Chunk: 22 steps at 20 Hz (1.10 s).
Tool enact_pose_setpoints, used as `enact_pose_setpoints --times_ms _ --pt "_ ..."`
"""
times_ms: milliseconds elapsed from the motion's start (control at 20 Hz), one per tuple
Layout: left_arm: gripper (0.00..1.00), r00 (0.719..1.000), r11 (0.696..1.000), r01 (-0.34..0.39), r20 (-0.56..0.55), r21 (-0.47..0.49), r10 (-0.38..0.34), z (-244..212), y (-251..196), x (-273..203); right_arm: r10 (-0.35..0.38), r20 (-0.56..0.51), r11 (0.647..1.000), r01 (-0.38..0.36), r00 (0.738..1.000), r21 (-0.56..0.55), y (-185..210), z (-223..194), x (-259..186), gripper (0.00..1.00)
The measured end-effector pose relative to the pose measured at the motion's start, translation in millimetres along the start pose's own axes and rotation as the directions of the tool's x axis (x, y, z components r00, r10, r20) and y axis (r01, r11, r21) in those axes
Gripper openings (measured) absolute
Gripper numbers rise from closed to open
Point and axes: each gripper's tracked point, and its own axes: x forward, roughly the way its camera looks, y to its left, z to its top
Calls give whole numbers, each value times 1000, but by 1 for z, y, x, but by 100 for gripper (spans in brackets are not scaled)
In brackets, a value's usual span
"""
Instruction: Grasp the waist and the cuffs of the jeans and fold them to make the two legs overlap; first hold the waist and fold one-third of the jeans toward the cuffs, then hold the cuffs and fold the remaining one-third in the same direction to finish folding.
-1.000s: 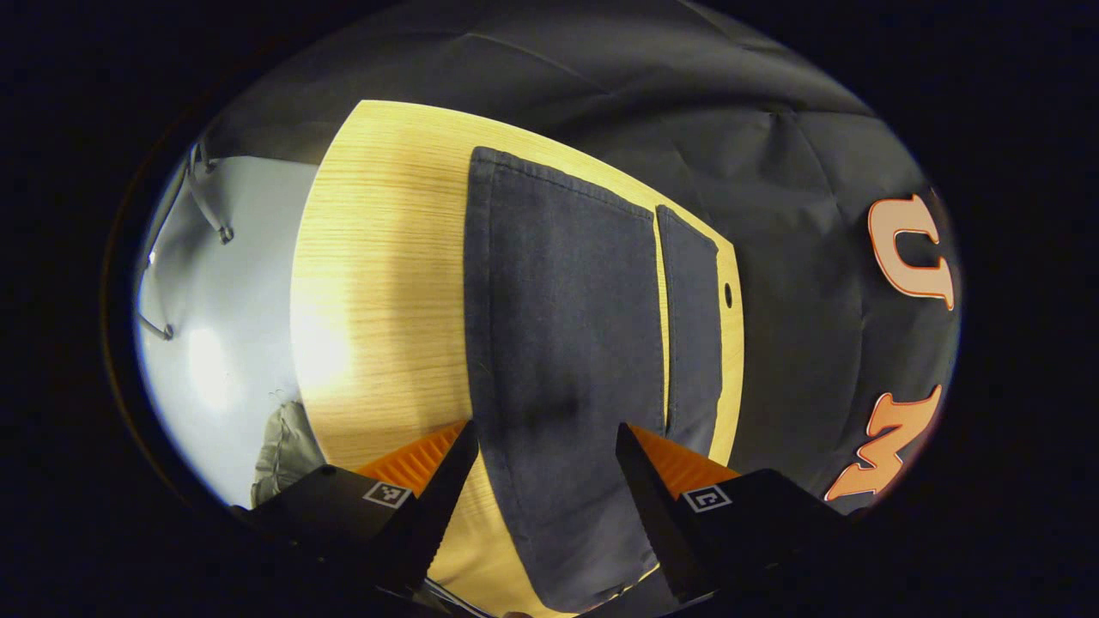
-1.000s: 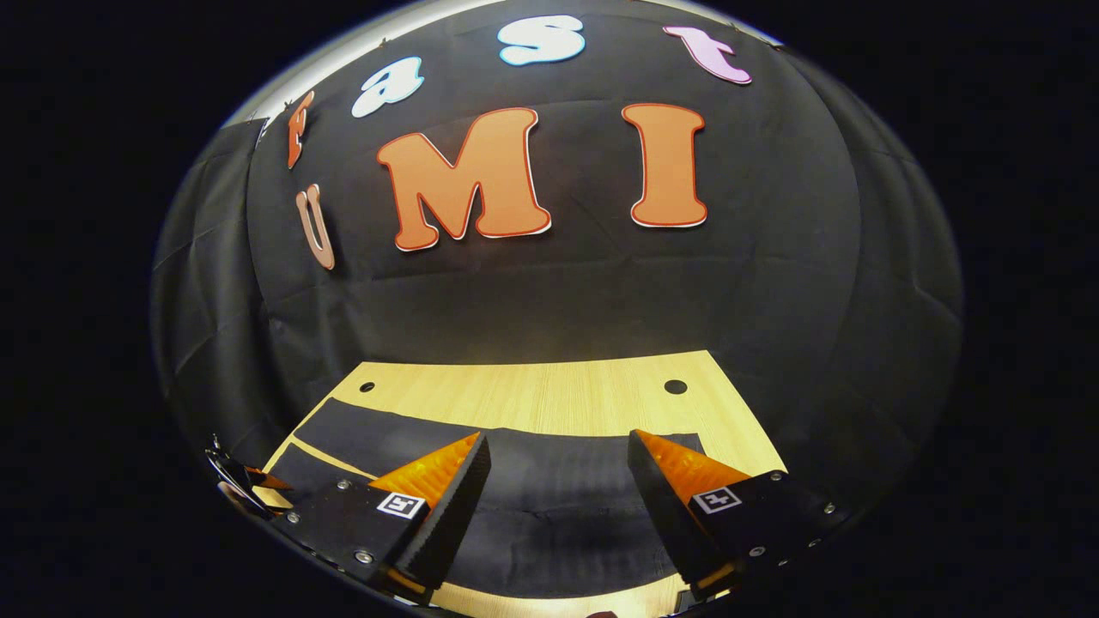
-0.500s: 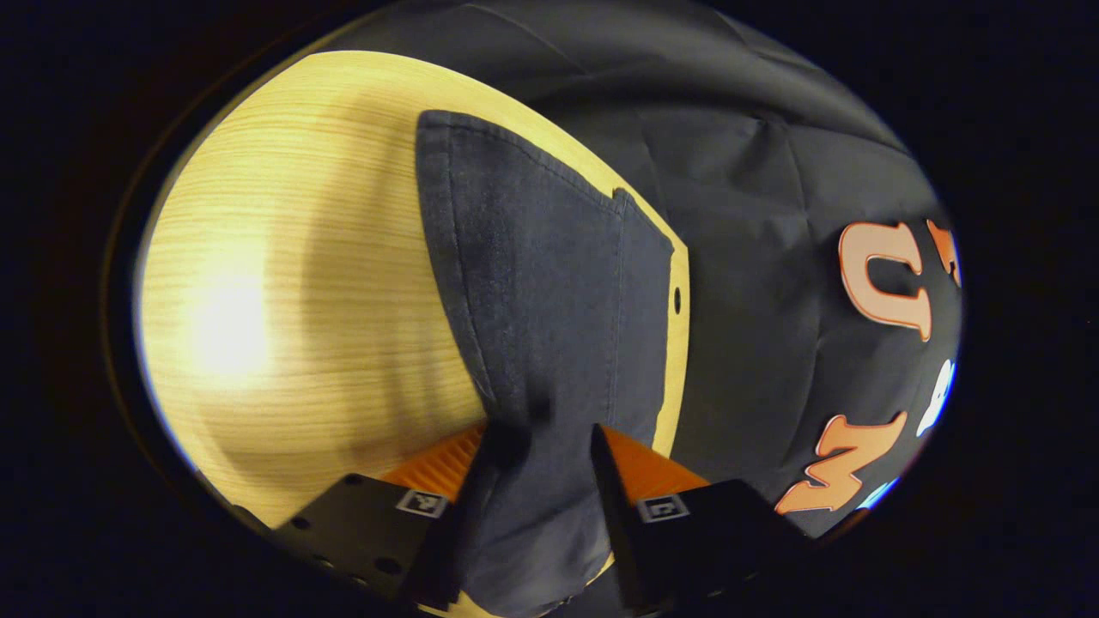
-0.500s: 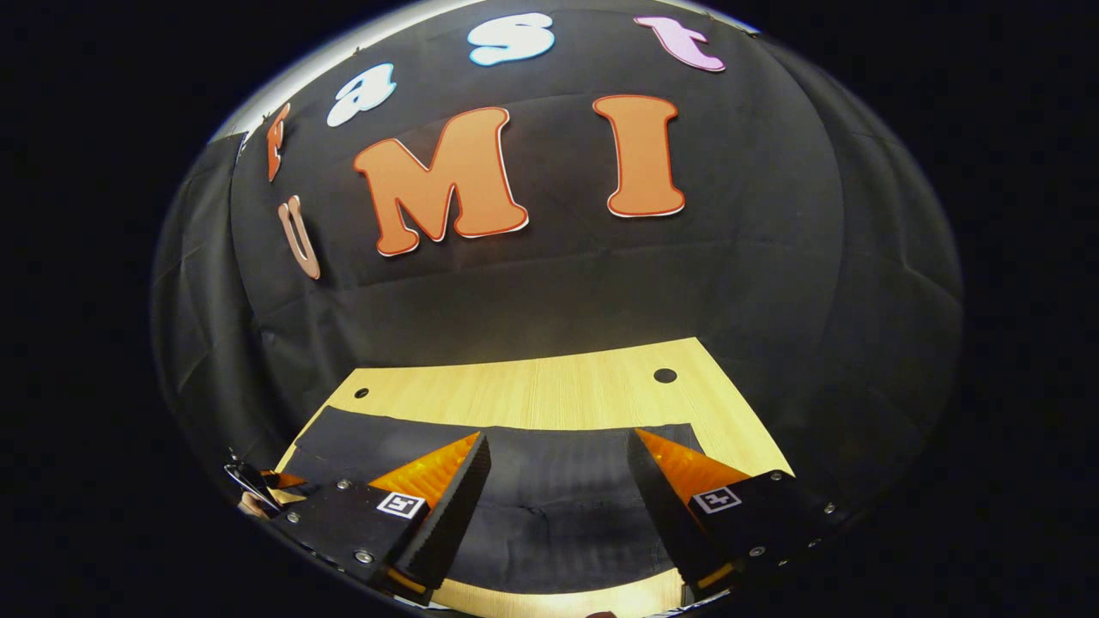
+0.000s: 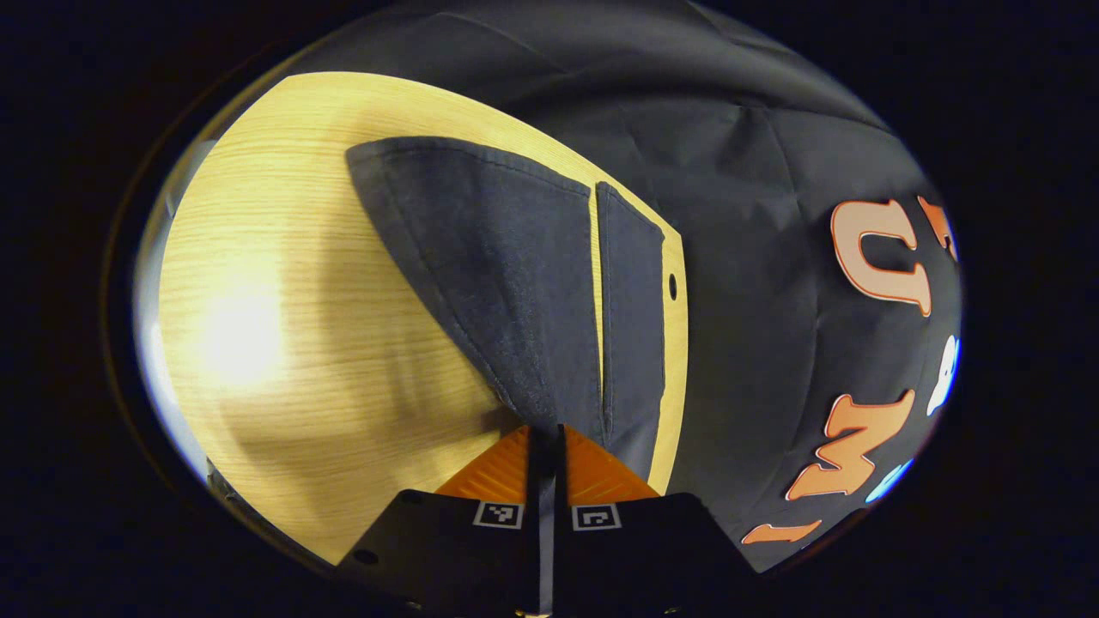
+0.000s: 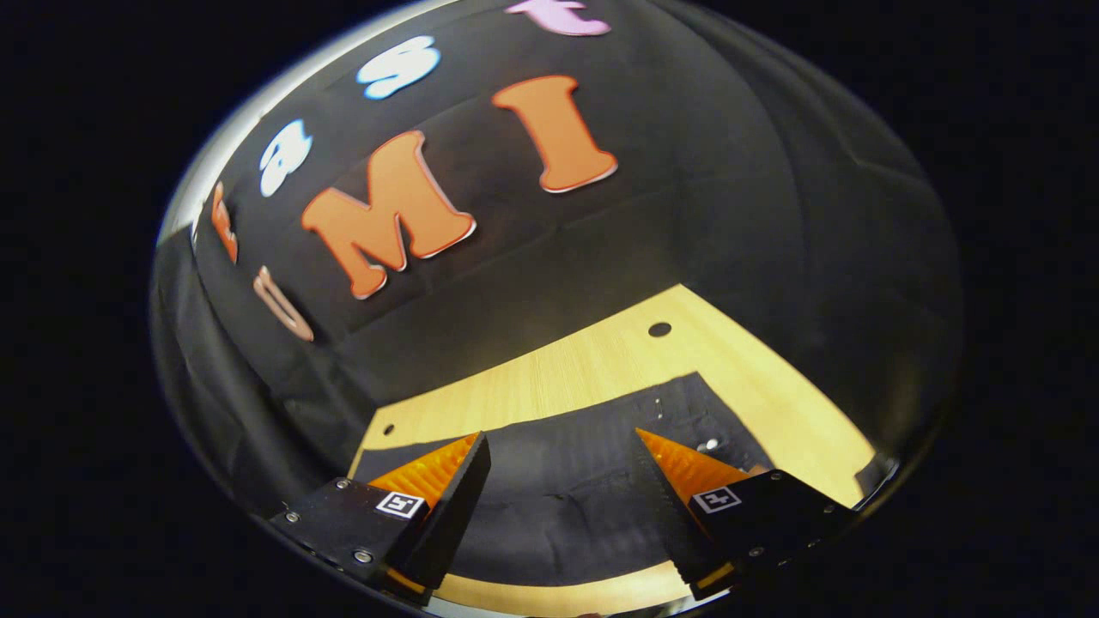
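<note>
My left gripper [image 5: 546,433] is pinched closed, its two fingers pressed together with only a thin sliver between them, and the edge of the dark blue denim jeans [image 5: 515,275] runs straight into that seam, so I am clamping the cloth. From the pinch the fabric fans away from me in a broad wedge, pulled taut toward my fingertips, with a stitched hem running along its left edge. A narrow slit of the pale wooden tabletop [image 5: 283,343] shows between the wide leg and a slimmer strip of denim on its right, so the two legs lie side by side, nearly touching. The far ends of both legs reach close to the table's far edge, near a small round hole [image 5: 672,286] in the wood.

My right gripper [image 6: 558,446] is spread wide open, fingers well apart and holding nothing. Between and just beyond them lies the jeans [image 6: 567,481], flat on the tabletop [image 6: 601,360], wrinkled in a few soft creases. Small metal rivets or a button [image 6: 709,445] glint on the cloth near my right-hand finger. Whether my fingertips touch the fabric I cannot tell. Bare wood shows beyond the denim, with another round hole [image 6: 659,329] in it.
</note>
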Motion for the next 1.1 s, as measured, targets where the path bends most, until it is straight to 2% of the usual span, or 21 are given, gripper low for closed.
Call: enact_pose_setpoints --times_ms 50,250,500,700,900,1000,1100 --pt "7 1000 1000 2 -5 6 -1 -27 1 -2 -10 -26 997 12 1000 71 -15 -10 -3 98" --pt "6 999 999 0 -36 37 2 -8 -9 1 -68 -117 938 103 991 330 -72 -59 -8 98" --pt "7 998 997 -7 -59 77 11 -13 -17 -6 -150 -256 830 263 955 492 -146 -129 -1 98" --pt "6 998 995 -17 -64 96 24 -15 -20 -8 -176 -344 767 348 922 539 -174 -167 15 98" --pt "5 997 996 -20 -66 92 26 -17 -23 -9 -161 -375 712 371 913 596 -181 -184 33 99" --pt "7 997 996 -21 -69 91 27 -17 -25 -9 -159 -371 700 370 915 611 -181 -184 39 98" --pt "6 997 995 -21 -69 97 27 -17 -26 -8 -170 -379 702 381 910 602 -182 -185 46 98"
